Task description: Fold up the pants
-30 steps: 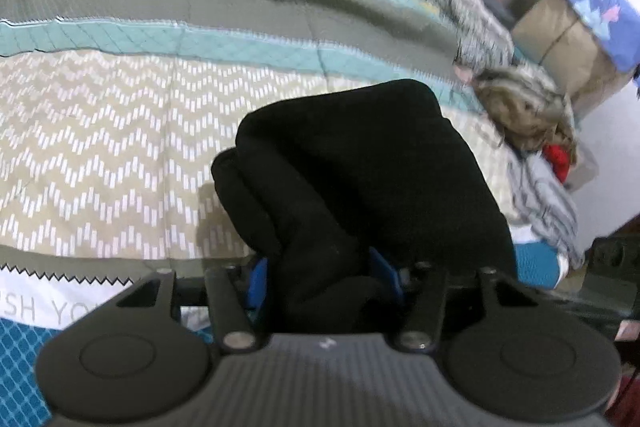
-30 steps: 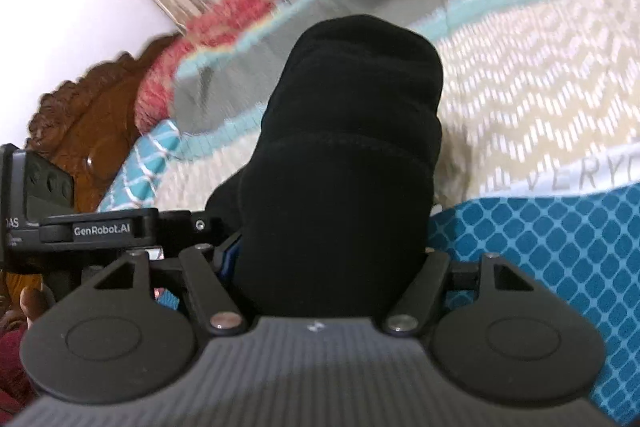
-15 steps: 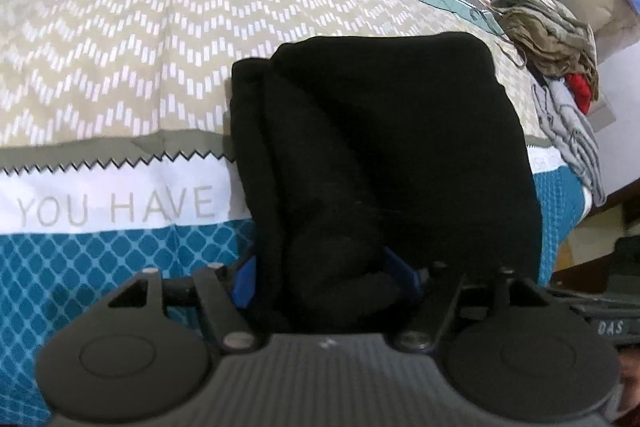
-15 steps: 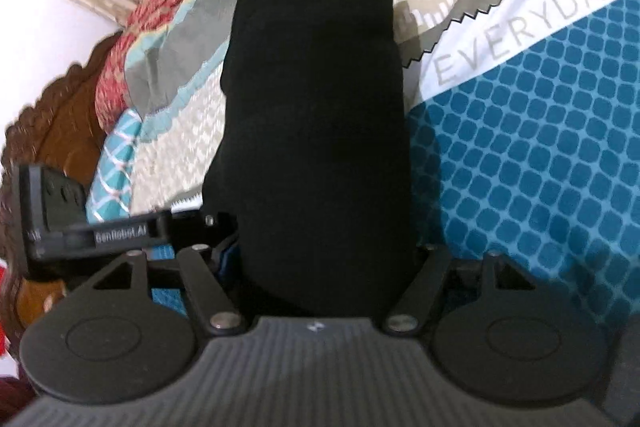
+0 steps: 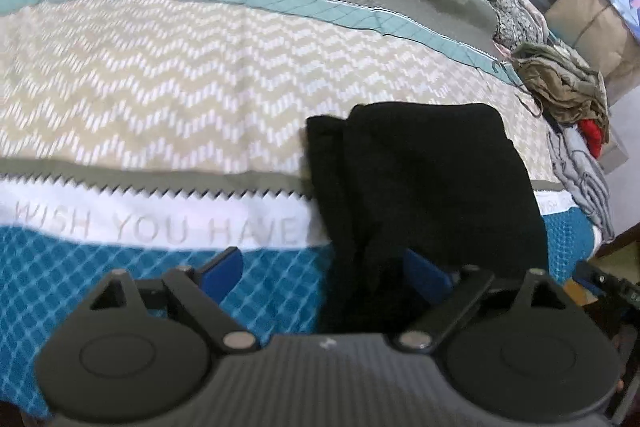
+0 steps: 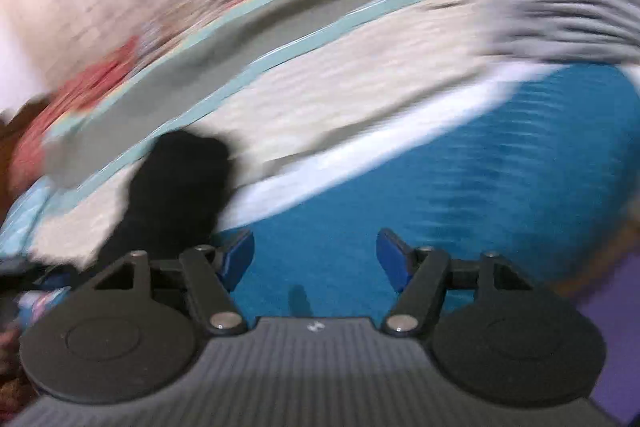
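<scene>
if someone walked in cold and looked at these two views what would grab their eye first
The folded black pants stand out, a dark bundle lying on the patterned bedspread, partly between the wide-open blue fingers of the left gripper. In the blurred right wrist view, the right gripper is open over the blue part of the bedspread with nothing in it, the pants off to its left.

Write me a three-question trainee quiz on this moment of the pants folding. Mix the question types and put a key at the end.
1. True or false: the right gripper has the black pants clamped between its fingers.
2. The folded pants lie on: A) a wooden floor, B) a patterned bedspread, C) a chair.
3. Fill in: the left gripper has just been opening; its right finger touches the pants, its left finger stands ____ of them.

Key: 1 false, nothing is between its open fingers; 2 B; 3 clear.
</scene>
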A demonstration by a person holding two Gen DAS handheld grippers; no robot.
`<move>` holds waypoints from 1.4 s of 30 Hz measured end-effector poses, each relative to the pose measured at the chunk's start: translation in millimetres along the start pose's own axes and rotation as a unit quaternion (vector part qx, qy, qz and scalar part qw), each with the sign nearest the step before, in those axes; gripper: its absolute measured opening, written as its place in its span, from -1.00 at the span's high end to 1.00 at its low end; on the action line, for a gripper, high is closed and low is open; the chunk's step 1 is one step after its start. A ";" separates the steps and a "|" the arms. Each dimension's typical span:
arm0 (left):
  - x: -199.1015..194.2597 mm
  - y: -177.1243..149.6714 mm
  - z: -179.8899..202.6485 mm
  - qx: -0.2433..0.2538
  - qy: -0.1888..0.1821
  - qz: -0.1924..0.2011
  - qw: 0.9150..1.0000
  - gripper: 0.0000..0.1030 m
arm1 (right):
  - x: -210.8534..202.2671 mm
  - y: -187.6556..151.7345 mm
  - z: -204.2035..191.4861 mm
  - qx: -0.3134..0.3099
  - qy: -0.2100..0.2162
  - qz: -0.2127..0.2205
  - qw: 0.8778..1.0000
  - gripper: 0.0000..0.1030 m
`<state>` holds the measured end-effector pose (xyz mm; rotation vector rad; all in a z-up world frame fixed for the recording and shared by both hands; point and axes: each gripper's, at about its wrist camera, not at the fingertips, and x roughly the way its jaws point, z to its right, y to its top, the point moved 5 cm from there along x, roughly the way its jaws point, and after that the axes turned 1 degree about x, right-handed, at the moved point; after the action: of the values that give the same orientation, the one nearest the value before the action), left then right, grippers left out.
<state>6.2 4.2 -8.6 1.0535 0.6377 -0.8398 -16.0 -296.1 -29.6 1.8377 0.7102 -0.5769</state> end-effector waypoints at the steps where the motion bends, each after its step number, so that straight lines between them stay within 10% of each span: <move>1: -2.2 -3.9 -6.0 -0.007 -0.001 0.001 1.000 -0.78 | -11.9 -4.4 26.9 0.041 -0.017 0.014 0.999 -0.36; 7: 6.0 -15.7 -28.8 -0.068 -0.010 -0.022 0.997 -0.80 | -24.5 -41.4 114.1 0.235 -0.006 0.011 0.972 -0.41; 13: 4.6 -17.7 -12.9 -0.049 0.007 -0.022 0.999 -0.80 | 26.8 -45.6 84.3 0.265 0.089 -0.037 0.959 -0.38; 15: 3.6 -18.4 -11.9 -0.048 0.008 -0.022 0.999 -0.80 | 37.0 -41.9 67.9 0.229 0.093 -0.047 0.968 0.01; 16: 3.6 -19.2 -13.0 -0.050 0.008 -0.024 0.998 -0.80 | 40.8 -40.7 62.4 0.201 0.077 -0.055 0.975 0.94; 21: 3.3 -22.7 -16.9 -0.052 0.007 -0.026 0.998 -0.80 | 38.4 -38.1 81.0 0.052 -0.129 -0.026 0.990 0.96; 24: 2.5 -25.1 -17.2 -0.046 0.002 -0.025 0.999 -0.80 | 17.8 -36.7 114.6 0.122 -0.146 -0.018 0.982 0.96; 33: 6.8 -34.6 -12.4 -0.037 -0.013 -0.026 0.999 -0.80 | 26.4 -1.8 1.5 0.028 0.033 -0.006 0.999 0.69; 37: 1.0 -45.2 -14.8 -0.033 -0.022 -0.026 0.999 -0.80 | 65.7 -20.6 -20.8 -0.004 0.042 -0.070 0.997 0.67; 42: -12.2 -50.5 -22.7 -0.029 -0.027 -0.012 0.999 -0.79 | 50.4 -26.5 -10.3 0.026 0.042 -0.052 0.997 0.58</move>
<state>-44.2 16.1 -31.8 0.9684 0.6269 -0.8637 1.8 -268.6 -77.3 1.8908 0.8574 -0.5941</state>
